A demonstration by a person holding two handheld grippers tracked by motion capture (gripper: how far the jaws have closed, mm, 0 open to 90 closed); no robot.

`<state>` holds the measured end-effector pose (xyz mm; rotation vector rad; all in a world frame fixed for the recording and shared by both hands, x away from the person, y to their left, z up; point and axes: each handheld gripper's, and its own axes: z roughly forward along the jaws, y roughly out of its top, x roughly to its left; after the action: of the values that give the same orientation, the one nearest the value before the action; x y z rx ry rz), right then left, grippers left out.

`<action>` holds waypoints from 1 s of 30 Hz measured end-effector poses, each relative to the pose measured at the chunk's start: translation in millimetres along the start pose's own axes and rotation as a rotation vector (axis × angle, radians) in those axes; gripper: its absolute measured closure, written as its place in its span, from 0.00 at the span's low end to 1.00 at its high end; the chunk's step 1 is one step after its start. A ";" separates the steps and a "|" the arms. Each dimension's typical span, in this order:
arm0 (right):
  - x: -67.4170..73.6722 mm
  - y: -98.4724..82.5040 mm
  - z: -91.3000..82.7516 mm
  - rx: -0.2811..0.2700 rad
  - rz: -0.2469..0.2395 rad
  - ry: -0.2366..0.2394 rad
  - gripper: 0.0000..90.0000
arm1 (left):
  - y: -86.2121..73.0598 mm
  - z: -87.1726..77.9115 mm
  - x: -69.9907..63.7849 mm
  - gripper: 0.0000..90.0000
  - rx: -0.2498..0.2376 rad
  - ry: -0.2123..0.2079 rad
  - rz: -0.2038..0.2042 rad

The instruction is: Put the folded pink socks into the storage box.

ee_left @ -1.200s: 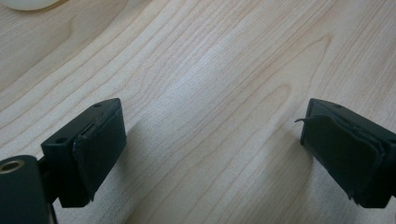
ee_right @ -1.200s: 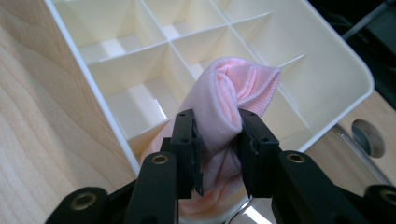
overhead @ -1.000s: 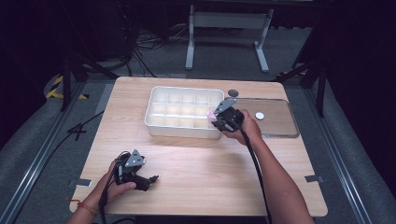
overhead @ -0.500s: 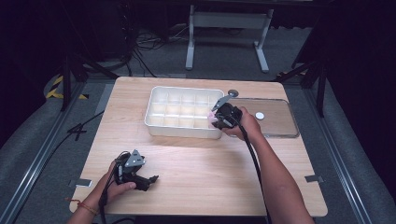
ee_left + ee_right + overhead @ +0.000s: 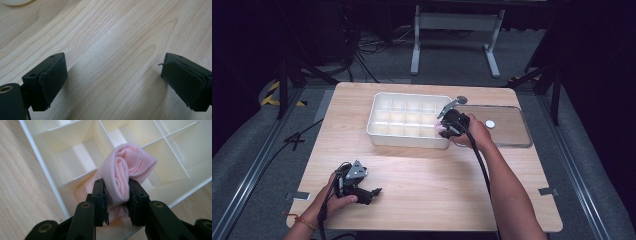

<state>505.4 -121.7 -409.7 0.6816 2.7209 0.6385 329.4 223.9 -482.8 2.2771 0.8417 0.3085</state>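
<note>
The right gripper (image 5: 116, 202) pinches a rolled pink sock (image 5: 125, 173) over a corner cell of the divided tray (image 5: 409, 139) — probably being stowed; next, lower and release. The left gripper (image 5: 113, 82) rests wide apart, empty, on the table (image 5: 120, 37).

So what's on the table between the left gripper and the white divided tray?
Nothing: in the high view, only bare wooden table lies between the left gripper and the white tray. The left gripper view shows plain wood between its open fingers.

Grey carpet floor (image 5: 257, 165), dark surroundings, metal stand (image 5: 454, 22) behind wooden table (image 5: 422, 200).
</note>
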 end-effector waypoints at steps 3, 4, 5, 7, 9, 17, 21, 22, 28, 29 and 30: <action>0.3 -0.3 1.3 0.004 0.001 -0.002 0.78 | -0.1 0.0 -0.1 0.08 0.002 -0.002 -0.001; 0.3 -0.9 2.0 0.002 -0.004 -0.006 0.78 | 0.0 0.0 -0.1 0.08 0.001 -0.002 -0.001; 0.1 -1.3 2.4 0.000 -0.003 -0.005 0.78 | -0.1 0.0 -0.1 0.08 0.001 -0.002 -0.001; 0.7 -0.6 2.8 0.008 -0.007 -0.004 0.78 | -0.1 0.1 -0.3 0.08 -0.001 -0.002 -0.004; 0.7 0.6 3.0 0.019 -0.010 -0.007 0.77 | -0.1 0.1 -0.3 0.08 -0.001 -0.002 -0.004; -3.1 3.6 -3.4 0.022 0.010 0.025 0.66 | -0.1 0.1 -0.3 0.08 -0.001 -0.002 -0.005; -5.9 3.5 -11.6 -0.001 0.028 0.024 0.62 | -0.1 0.1 -0.3 0.08 -0.001 -0.002 -0.004; -7.9 3.4 -13.4 -0.010 0.045 0.036 0.62 | -0.1 0.1 -0.3 0.08 0.000 -0.002 -0.004; -14.1 6.6 -19.9 -0.076 0.124 0.024 0.70 | -0.3 0.0 -0.5 0.08 -0.002 -0.001 -0.003; -13.6 7.3 -17.6 -0.065 0.121 0.021 0.72 | -0.3 0.0 -0.5 0.08 -0.002 -0.001 -0.002; -12.7 8.0 -14.7 -0.053 0.121 0.027 0.74 | -0.3 0.0 -0.5 0.08 -0.002 -0.001 -0.002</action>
<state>514.1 -126.8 -391.3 0.8350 2.6926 0.7500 328.9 223.8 -483.0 2.2740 0.8430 0.3072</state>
